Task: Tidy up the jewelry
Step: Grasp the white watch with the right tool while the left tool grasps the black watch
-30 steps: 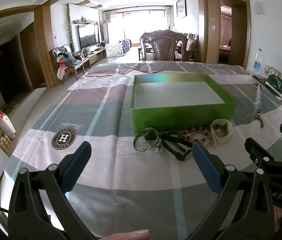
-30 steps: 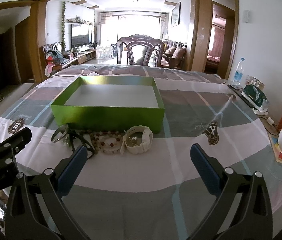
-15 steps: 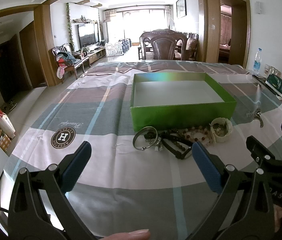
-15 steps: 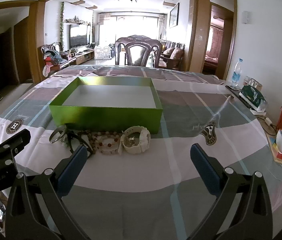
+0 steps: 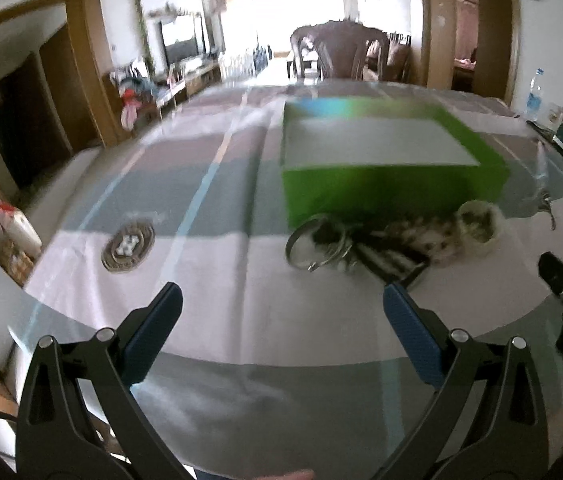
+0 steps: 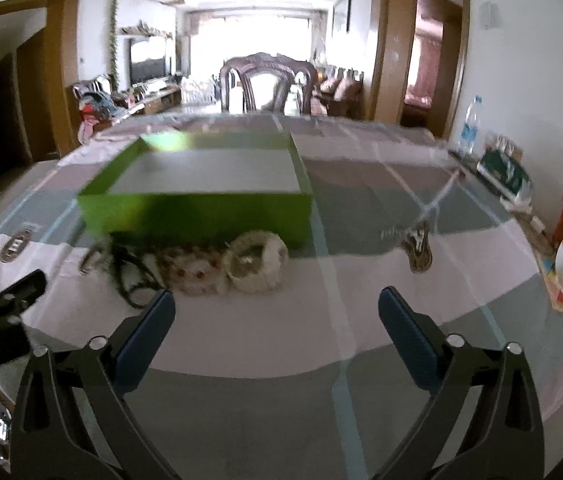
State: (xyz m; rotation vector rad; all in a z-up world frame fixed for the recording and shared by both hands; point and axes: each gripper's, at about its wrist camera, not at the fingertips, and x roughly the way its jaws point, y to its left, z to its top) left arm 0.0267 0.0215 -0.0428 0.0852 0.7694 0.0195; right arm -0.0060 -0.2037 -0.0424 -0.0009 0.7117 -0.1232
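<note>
Left tongs (image 5: pixel 281 320): spread wide, holding nothing, above bare cloth short of the jewelry.
Right tongs (image 6: pixel 275 318): likewise spread and empty — pointed toward the right end of the jewelry row.
Box (image 5: pixel 381 192): green, lidless, nothing visible inside; sits on the counter (image 5: pixel 241 308) beyond the jewelry, presumably the place it all goes.
Metal ring (image 5: pixel 313 246): left end of the row, lying flat just in front of the box wall.
Black strap (image 5: pixel 397 258): a dark looped piece beside the ring; blurred, kind unclear.
Bead bracelet (image 6: pixel 195 274): pale beads in a heap, mid-row, touching its neighbours.
White watch (image 6: pixel 257 260): curled on its band at the right end, nearest the right tongs.
Step in hand: approach — the row runs along the box front, so each lift should be short.
Caution: pieces overlap; one may drag another.
</note>
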